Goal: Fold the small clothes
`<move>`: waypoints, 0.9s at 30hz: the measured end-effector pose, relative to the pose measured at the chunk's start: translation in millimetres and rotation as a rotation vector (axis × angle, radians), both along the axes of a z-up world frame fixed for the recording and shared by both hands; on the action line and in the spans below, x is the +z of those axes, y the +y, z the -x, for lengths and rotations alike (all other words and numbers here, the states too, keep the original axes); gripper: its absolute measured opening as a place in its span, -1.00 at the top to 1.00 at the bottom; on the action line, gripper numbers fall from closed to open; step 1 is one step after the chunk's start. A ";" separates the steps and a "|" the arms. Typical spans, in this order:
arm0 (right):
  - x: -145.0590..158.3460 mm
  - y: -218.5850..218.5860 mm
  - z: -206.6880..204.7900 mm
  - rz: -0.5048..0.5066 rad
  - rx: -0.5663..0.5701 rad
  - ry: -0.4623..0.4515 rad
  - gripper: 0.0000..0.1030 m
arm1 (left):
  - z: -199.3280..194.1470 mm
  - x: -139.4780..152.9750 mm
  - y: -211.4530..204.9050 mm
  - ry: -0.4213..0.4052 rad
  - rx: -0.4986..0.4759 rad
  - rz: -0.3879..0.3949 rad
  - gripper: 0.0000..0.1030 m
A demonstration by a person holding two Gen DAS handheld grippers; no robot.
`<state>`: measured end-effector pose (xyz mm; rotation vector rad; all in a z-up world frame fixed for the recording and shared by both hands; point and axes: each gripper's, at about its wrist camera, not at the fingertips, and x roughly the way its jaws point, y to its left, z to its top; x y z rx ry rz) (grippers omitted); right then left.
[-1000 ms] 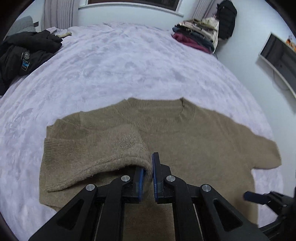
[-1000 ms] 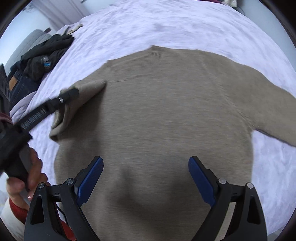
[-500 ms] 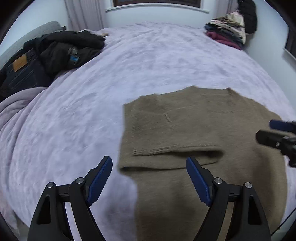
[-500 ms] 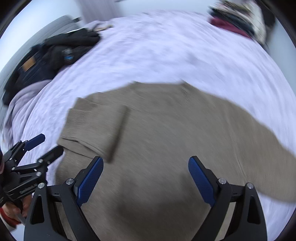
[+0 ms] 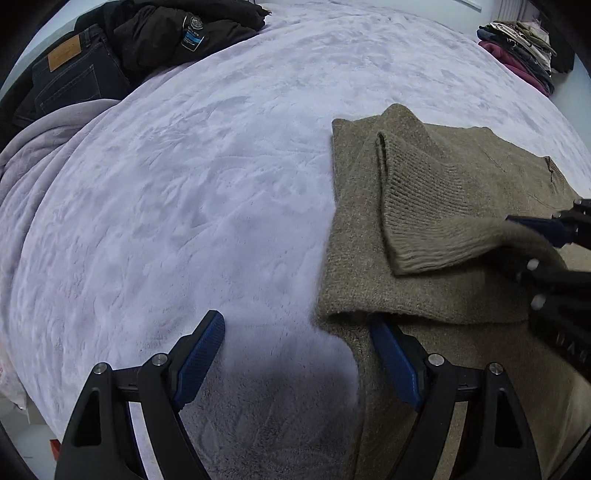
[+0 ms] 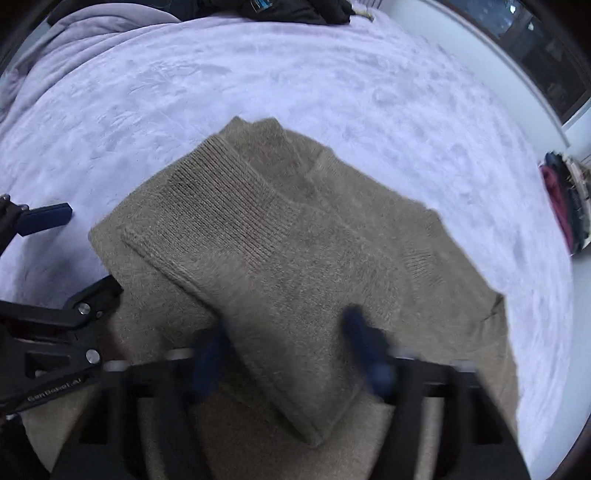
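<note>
Olive-brown knitted sweater (image 5: 454,229) spread flat on the pale lilac plush bedspread (image 5: 192,206), ribbed sleeve (image 6: 236,221) folded in across the body, long axis slanting from far left to near right. Right gripper (image 6: 288,354) over the sleeve's near end, jaws just closing around it, blurred; grip cannot be confirmed. Left gripper (image 5: 299,354) at the sweater's left edge, jaws wide apart, empty. Hem cut off below.

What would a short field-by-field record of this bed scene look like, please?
Surface: lavender plush bedspread
Garment: tan knitted sweater, lying flat
Fold: one ribbed-cuff sleeve laid across the body
Left gripper: open, at the sweater's side edge
Right gripper: jaws just closing, folded sleeve between them; grip unclear
Background: dark clothes heap
</note>
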<state>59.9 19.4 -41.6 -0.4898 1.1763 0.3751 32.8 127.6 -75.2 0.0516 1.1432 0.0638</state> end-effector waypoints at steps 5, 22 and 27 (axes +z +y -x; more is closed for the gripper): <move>45.5 -69.2 -8.0 -0.337 -0.270 -0.084 0.64 | -1.6 -1.6 -4.0 -0.002 0.007 -0.023 -0.61; -28.1 -283.2 33.0 -1.079 -0.994 0.138 0.23 | -3.4 -2.2 -11.3 0.011 0.022 -0.088 -0.61; 9.5 -279.0 15.6 -0.960 -0.881 0.049 0.84 | -2.4 -1.0 -11.8 0.005 0.037 -0.107 -0.61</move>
